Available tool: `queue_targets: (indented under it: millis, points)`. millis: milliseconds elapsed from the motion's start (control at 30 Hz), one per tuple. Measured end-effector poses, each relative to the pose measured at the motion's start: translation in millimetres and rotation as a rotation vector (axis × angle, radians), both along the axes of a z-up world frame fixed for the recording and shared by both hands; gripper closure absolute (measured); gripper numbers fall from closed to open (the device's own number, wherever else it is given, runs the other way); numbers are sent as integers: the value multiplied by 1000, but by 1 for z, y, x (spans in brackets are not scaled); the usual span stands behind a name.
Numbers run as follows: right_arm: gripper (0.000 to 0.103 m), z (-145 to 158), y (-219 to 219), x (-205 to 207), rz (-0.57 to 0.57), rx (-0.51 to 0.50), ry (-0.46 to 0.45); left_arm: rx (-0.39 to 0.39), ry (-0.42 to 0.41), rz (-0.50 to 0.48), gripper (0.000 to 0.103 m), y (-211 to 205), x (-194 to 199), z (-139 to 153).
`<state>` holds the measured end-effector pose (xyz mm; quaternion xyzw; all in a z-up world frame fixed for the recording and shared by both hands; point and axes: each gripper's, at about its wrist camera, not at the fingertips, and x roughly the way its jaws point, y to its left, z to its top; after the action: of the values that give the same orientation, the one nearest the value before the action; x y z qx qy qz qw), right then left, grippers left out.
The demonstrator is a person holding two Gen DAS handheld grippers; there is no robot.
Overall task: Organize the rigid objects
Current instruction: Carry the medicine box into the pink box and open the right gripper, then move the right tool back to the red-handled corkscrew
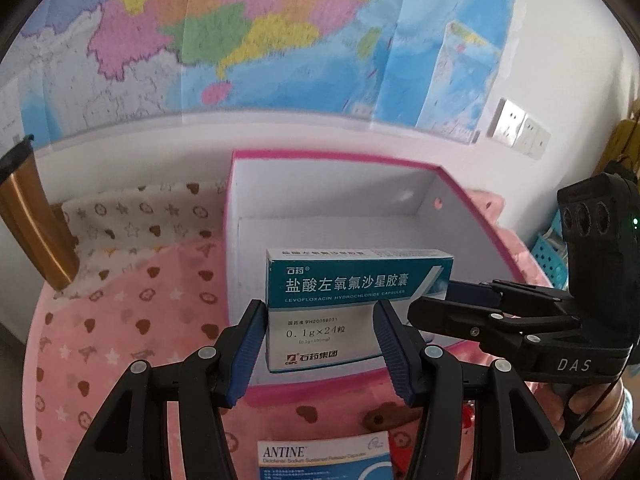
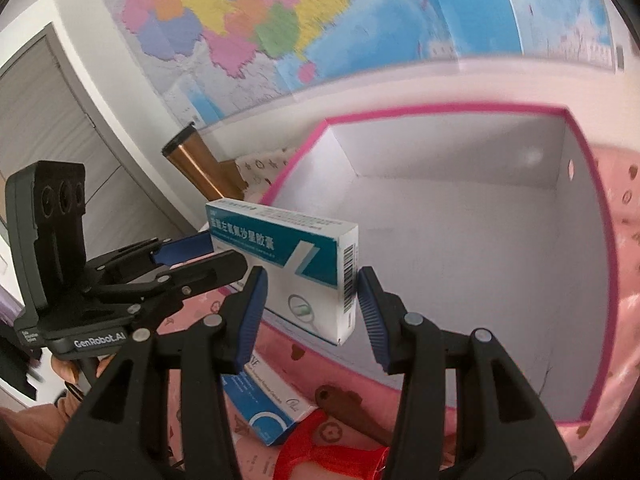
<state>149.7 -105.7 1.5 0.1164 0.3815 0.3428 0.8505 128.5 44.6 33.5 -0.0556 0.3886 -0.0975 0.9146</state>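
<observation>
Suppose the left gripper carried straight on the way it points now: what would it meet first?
The left gripper already holds the teal medicine box. Straight ahead, that box would probably meet the white inside of the pink-edged box, likely its floor, though depth is unclear.

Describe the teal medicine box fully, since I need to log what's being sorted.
The teal medicine box is flat white-and-teal cardboard, printed "Levofloxacin Hydrochloride Capsules", with a barcode on one end. It looks closed and undamaged, held upright in the air over the pink-rimmed box. The left tool and the right tool each seem to pinch it.
</observation>
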Motion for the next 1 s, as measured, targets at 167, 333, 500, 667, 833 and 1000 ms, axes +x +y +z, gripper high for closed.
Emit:
queue_targets:
  millis: [167,333,500,667,833,1000]
  points:
    - [53,-18,2,17,-2,-10,86,17,55,10,48,-3,9,-11]
    - [53,-31,12,34,-40,-74,122,56,72,36,48,-6,18,-18]
    - [53,-29,11,35,-86,-109,72,135,7,87,48,-9,12,-13]
    - [53,-21,-1,17,-100,-124,2,128,-49,75,48,-6,0,-8]
    - [51,-2,-21,-21,-94,-113,-114,94,-132,31,41,-7,-30,3]
    - [49,9,-43,-61,-96,-95,-187,73,-162,-11,38,-12,-57,5]
